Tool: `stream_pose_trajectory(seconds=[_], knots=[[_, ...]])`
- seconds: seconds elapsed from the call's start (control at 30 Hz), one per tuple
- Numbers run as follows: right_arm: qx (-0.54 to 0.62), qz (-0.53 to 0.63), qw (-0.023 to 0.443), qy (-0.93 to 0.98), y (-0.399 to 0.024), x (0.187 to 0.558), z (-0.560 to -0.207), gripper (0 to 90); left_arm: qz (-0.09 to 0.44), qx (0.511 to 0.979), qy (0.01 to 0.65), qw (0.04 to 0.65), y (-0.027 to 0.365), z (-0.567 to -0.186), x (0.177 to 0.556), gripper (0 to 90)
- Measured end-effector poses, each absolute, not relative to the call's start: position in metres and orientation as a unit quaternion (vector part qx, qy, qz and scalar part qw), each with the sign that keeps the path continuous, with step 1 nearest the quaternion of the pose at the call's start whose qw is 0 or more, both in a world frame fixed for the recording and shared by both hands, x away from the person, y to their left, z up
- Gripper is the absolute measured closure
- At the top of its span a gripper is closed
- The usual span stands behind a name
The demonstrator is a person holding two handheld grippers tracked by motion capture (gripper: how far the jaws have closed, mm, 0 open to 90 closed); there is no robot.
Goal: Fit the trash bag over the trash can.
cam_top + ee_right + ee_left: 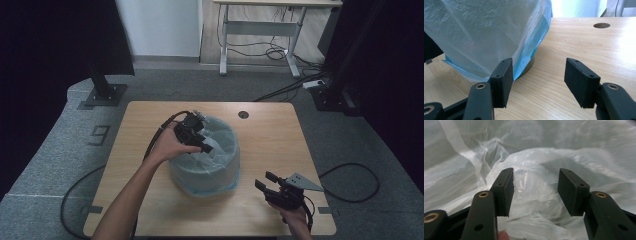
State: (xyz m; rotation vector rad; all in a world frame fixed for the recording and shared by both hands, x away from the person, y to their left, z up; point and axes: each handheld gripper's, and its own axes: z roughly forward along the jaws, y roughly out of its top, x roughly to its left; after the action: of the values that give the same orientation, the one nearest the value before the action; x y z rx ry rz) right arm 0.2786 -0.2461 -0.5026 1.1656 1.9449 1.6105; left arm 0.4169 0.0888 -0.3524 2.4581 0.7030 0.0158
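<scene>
A round bin lined with a translucent pale-blue plastic bag (212,167) stands in the middle of the wooden table (270,135). My left gripper (204,142) reaches over the bin's rim into its mouth. In the left gripper view its jaws (535,173) stand apart with crumpled bag film (536,157) behind and between them, and the pads do not press on it. My right gripper (263,180) rests near the table's front right corner, open and holding nothing. In the right gripper view it (539,61) points at the bag (486,30) draped down the bin's side to the tabletop (574,45).
A round cable hole (243,114) sits in the table behind the bin. Bare wood lies to the right of the bin and along the front edge. Beyond the table are a desk frame (260,30), floor cables (280,50) and black stands (102,92).
</scene>
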Motion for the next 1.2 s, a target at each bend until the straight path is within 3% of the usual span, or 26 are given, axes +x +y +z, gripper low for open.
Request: stream_pose_trajectory(seconds=[0.47,0.9,1.2], knots=[[0.412,0.569,0.179,0.689,-0.245,0.279,-0.503,39.3,-0.002,0.906,0.217,0.364,0.085,-0.334,0.377,44.1],[0.413,0.568,0.176,0.689,-0.246,0.279,-0.504,39.3,-0.011,0.937,0.211,0.279,0.054,-0.353,0.381,47.2],[0.413,0.574,0.169,0.687,-0.248,0.278,-0.502,39.3,-0.022,0.942,0.214,0.257,0.049,-0.36,0.385,47.4]])
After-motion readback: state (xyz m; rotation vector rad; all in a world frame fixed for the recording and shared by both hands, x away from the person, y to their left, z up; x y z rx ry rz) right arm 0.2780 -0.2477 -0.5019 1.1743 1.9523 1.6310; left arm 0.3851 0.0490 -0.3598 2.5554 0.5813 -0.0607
